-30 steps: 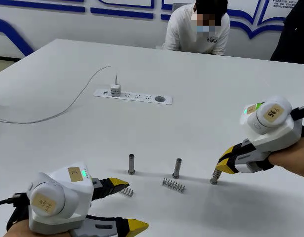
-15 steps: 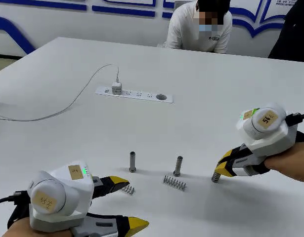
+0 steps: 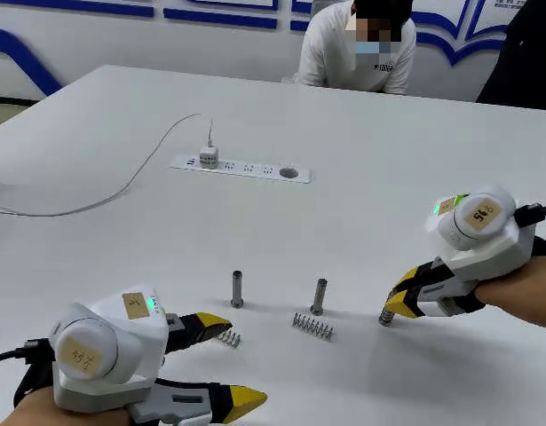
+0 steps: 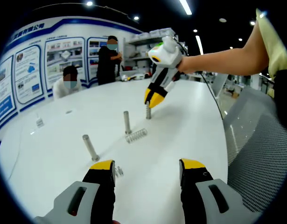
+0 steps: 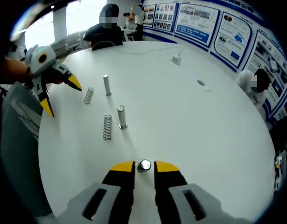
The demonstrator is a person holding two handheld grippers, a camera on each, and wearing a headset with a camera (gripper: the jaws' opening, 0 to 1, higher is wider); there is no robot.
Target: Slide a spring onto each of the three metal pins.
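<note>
1. left pin [image 3: 237, 289], middle pin [image 3: 319, 297] and right pin [image 3: 387, 315] stand in a row on my table [image 3: 122, 266].
2. long spring [image 3: 312, 327] lies just before middle pin, short spring [image 3: 227, 336] before left pin.
3. right pin sits between the tips of my right gripper [image 3: 393, 307].

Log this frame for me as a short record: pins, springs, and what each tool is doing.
Left pin: upright, bare
Middle pin: upright, bare
Right pin: upright, carries a spring
Long spring: lying loose in front of the middle pin
Short spring: lying loose beside one jaw of the left tool
Left tool: open, holding nothing
Right tool: jaws narrow, flanking the right pin's top; grip unclear
Progress: one pin of three has a spring on it
</note>
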